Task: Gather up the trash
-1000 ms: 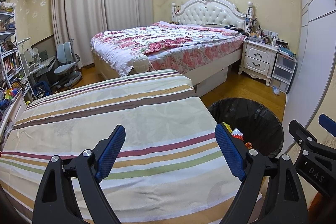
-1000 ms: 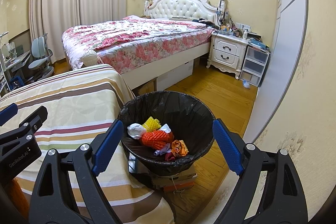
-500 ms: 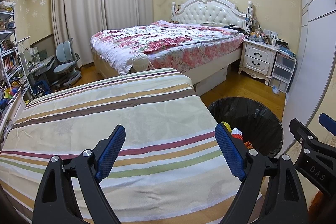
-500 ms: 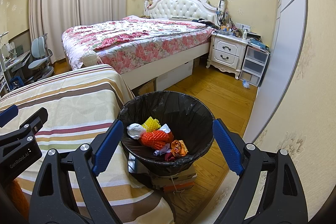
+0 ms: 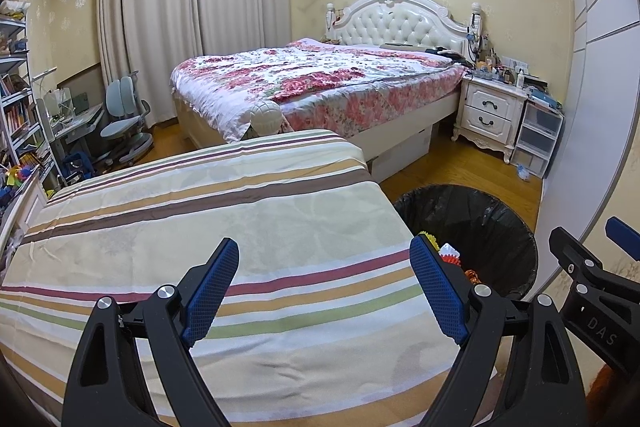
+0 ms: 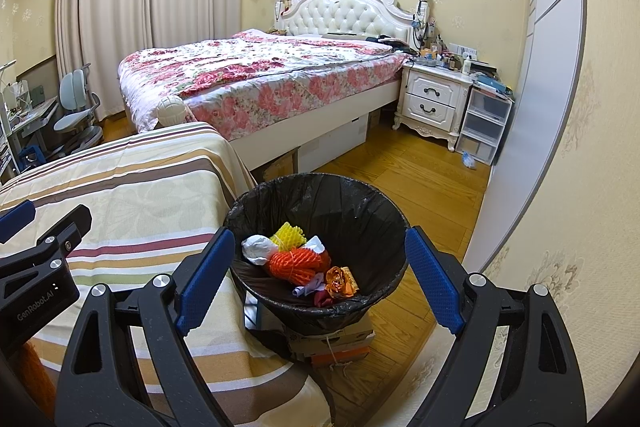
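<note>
A black-lined trash bin (image 6: 360, 211) stands on a cardboard box beside the striped table. Inside lie orange foam netting (image 6: 298, 263), yellow netting (image 6: 288, 233), a white crumpled wad (image 6: 258, 249) and an orange wrapper (image 6: 340, 281). My right gripper (image 6: 320, 277) hovers over the bin, open, with nothing between its blue pads. My left gripper (image 5: 324, 287) hangs open above the striped tablecloth (image 5: 200, 227), empty. In the left wrist view the bin (image 5: 480, 227) shows at the right, with bits of trash at its near rim.
A floral bed (image 6: 260, 75) with a white headboard fills the back. A white nightstand (image 6: 434, 103) and clear drawers (image 6: 482, 125) stand at the right wall. A desk chair (image 5: 124, 123) and shelves (image 5: 20, 115) are at left. Wooden floor (image 6: 400, 171) lies between bed and bin.
</note>
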Available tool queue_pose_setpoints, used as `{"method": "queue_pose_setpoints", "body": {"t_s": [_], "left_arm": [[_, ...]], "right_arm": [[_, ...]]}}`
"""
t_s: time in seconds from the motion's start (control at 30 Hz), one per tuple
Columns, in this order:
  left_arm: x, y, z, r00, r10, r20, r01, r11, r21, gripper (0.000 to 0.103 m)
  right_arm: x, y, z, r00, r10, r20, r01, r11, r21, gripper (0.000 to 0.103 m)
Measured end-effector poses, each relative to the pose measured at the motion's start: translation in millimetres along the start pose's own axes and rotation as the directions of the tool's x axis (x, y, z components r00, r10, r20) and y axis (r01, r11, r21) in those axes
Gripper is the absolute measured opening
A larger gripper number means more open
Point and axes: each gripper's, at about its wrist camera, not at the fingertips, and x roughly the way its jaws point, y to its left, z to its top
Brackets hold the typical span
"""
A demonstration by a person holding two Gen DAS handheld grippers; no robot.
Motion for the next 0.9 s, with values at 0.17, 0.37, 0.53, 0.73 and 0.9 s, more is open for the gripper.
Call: {"method": "queue_pose_setpoints", "body": {"t_s": [0.17,0.37,0.53,0.73,0.9], "left_arm": [[-3.8,-5.0,-4.0,1.000,-0.001,0.011,0.001,1.000,0.005,0.085],[-4.3,-5.4,-3.1,1.000,-0.006,0.013,0.006,1.000,0.002,0.085],[-6.1,-4.9,-2.2,1.000,-0.013,0.012,0.013,1.000,-0.006,0.085],[-11.5,-10.4,-1.0,0.999,-0.004,0.033,0.004,1.000,0.002,0.085],[-12.0,-12.6,-1.4,0.999,-0.010,0.036,0.010,1.000,0.005,0.085]], "right_arm": [[0.6,-0.3,0.4,1.000,-0.001,0.000,0.001,1.000,0.000,0.085],[0.6,-0.3,0.3,1.000,-0.001,0.000,0.001,1.000,0.000,0.085],[0.3,-0.1,0.3,1.000,-0.001,0.000,0.001,1.000,-0.001,0.085],[0.4,0.1,0.2,1.000,-0.001,0.000,0.001,1.000,0.000,0.085],[0.8,-0.1,0.4,1.000,-0.001,0.000,0.001,1.000,0.000,0.085]]}}
